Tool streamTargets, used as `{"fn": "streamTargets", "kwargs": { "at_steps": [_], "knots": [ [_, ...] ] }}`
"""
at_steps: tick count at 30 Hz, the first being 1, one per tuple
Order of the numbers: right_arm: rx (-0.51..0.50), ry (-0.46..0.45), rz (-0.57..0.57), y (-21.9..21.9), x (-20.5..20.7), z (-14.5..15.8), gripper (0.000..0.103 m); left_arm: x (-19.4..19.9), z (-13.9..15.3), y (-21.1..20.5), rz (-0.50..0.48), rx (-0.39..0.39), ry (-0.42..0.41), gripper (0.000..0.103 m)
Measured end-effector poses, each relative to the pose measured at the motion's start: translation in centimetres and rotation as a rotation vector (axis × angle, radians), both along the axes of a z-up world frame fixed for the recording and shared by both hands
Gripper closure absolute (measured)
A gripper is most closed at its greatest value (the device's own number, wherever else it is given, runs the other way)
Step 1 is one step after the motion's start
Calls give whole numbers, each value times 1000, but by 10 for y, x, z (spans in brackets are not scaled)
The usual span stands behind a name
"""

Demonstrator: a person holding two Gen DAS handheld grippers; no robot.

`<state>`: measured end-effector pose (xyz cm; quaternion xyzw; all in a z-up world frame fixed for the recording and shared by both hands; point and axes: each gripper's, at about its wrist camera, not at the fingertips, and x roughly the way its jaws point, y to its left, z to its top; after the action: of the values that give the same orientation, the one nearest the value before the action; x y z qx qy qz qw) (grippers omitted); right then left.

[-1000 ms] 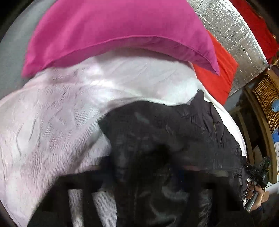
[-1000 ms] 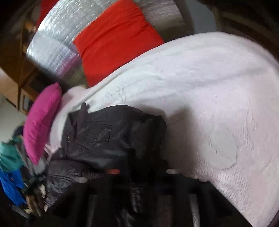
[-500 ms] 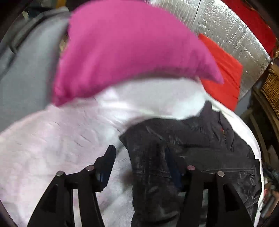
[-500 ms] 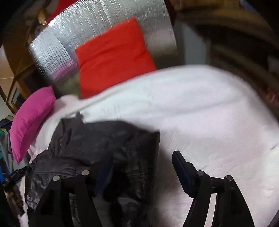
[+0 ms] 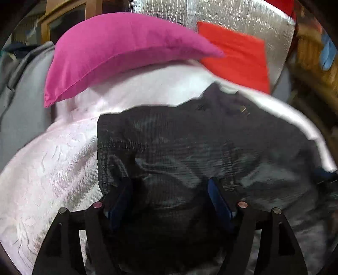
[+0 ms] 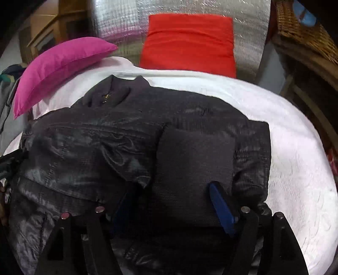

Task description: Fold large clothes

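White textured bedspread (image 6: 295, 148) on bed, silver quilted headboard (image 5: 211, 12) at 12 o'clock, pink pillow (image 5: 118, 46) at 10–11, red cushion (image 6: 188, 42) near 12. Black jacket (image 6: 126, 137) bunched mid-bed, partly folded, collar toward 12, one panel laid over body to keep bundle compact. Left claw (image 5: 169, 196) opening, jaws wide, hovering over jacket fabric, gripping nothing. Right claw (image 6: 171, 203) likewise opening, nothing pinched, dark panel just beneath. Versus a second ago: both claws were clamped on fabric, now released; jacket flatter, filling more of view.
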<state>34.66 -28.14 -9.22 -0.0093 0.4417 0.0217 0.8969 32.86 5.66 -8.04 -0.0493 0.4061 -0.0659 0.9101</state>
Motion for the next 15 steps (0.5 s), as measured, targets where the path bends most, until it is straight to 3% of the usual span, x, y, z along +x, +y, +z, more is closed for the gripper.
{"fn": "streamTargets", "kwargs": {
  "at_steps": [2, 4, 7, 10, 13, 14, 15],
  "knots": [
    [11, 11, 1, -3, -1, 0, 25, -4, 20, 27, 14, -91, -65, 28],
    [10, 9, 8, -2, -2, 0, 24, 2, 31, 60, 89, -153, -99, 23],
    [9, -6, 7, 1, 1, -2, 23, 38, 15, 123, 235, -319, 8, 23],
    [7, -13, 10, -1, 1, -6, 22, 70, -14, 151, 251, -485, 130, 24],
    [8, -17, 13, -3, -2, -6, 22, 92, -25, 149, 256, -491, 166, 26],
    [7, -18, 13, 2, 5, -9, 22, 95, -28, 144, 246, -483, 181, 33],
    [6, -21, 14, 2, 5, -9, 22, 98, -31, 140, 239, -475, 189, 64]
  ]
}}
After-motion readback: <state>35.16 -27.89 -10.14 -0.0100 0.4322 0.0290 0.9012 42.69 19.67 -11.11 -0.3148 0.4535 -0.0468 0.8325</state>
